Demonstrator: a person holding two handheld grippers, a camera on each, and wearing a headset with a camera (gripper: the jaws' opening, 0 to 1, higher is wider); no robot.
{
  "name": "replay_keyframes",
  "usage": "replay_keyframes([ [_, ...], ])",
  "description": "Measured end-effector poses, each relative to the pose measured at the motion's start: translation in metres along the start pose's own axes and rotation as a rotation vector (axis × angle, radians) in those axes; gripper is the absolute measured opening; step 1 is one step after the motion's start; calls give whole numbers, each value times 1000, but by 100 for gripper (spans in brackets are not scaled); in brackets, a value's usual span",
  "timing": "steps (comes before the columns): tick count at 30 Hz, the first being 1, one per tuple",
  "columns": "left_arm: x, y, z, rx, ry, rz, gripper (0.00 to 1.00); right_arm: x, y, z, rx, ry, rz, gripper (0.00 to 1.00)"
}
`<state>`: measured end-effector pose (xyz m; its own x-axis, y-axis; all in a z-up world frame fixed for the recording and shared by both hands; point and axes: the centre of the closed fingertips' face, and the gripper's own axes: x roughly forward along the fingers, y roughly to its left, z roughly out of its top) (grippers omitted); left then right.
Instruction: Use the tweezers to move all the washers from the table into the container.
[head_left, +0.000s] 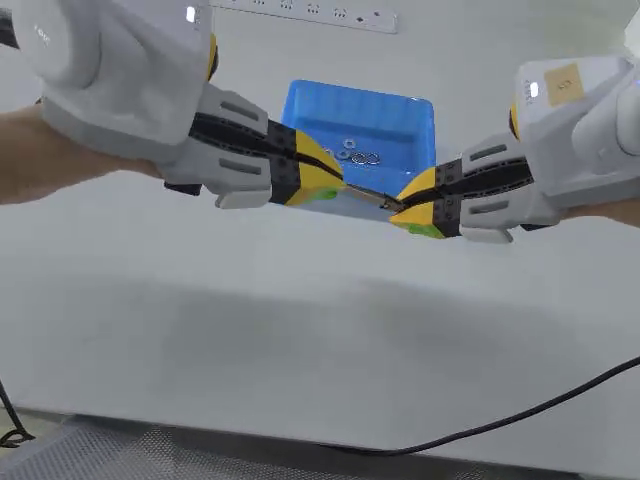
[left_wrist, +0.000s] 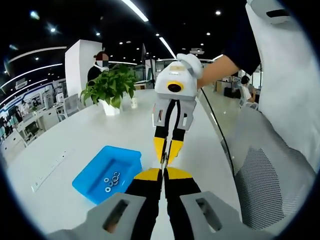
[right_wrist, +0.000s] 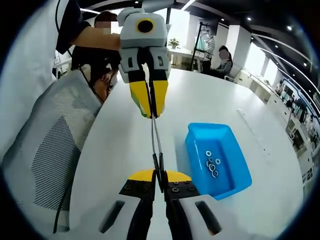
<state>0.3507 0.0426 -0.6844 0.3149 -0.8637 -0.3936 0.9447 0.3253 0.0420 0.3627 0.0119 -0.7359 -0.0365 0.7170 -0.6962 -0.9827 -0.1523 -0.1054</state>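
Every small silver metal washer (head_left: 356, 156) that I can make out lies in a loose cluster on the floor of the shallow blue plastic container (head_left: 405, 118), which sits on the white table (head_left: 300, 330), so the moving looks finished or very nearly so. The thin metal tweezers (head_left: 368, 196) hang in the air just in front of the container, with the left gripper (head_left: 335, 186) clamped on one end and the right gripper (head_left: 398, 208) clamped on the other. What seems left is a check of the table for strays and setting the tweezers down.
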Motion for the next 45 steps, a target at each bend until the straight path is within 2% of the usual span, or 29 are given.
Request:
replay_keyframes([
  [4,4,1,-12,-25,4,-18,6,7,0,-8,-4,29,3,7],
  [10,15,4,-33,-21,49,-43,6,14,2,-20,26,54,5,7],
  [14,26,4,-50,3,106,-61,6,24,4,-33,52,84,9,7],
  [16,29,10,-66,35,174,-44,4,29,3,-40,77,104,-6,7],
  [18,36,5,-69,-11,153,-78,4,36,2,-44,81,107,-12,7],
  [19,39,7,-72,-8,154,-75,4,37,1,-49,87,124,-23,7],
  [22,42,6,-81,-23,174,-80,4,43,1,-52,81,113,-14,7],
  [24,41,6,-83,-31,175,-81,4,44,0,-58,44,138,-6,7],
  [29,39,8,-90,-45,187,-75,4,45,-5,-62,23,138,9,8],
  [31,38,11,-91,-52,186,-64,4,47,-6,-62,26,135,10,9],
  [34,36,14,-89,-62,183,-48,4,47,-8,-62,-9,138,16,10],
  [37,35,14,-90,-70,207,-30,5,48,-9,-62,-5,147,14,12],
  [40,30,13,-90,-55,232,-9,14,47,-9,-61,33,150,14,23],
  [43,22,12,-90,-62,246,8,16,46,-10,-63,31,164,-1,25],
  [45,16,11,-91,-73,259,23,21,41,-11,-61,24,166,-28,25],
])
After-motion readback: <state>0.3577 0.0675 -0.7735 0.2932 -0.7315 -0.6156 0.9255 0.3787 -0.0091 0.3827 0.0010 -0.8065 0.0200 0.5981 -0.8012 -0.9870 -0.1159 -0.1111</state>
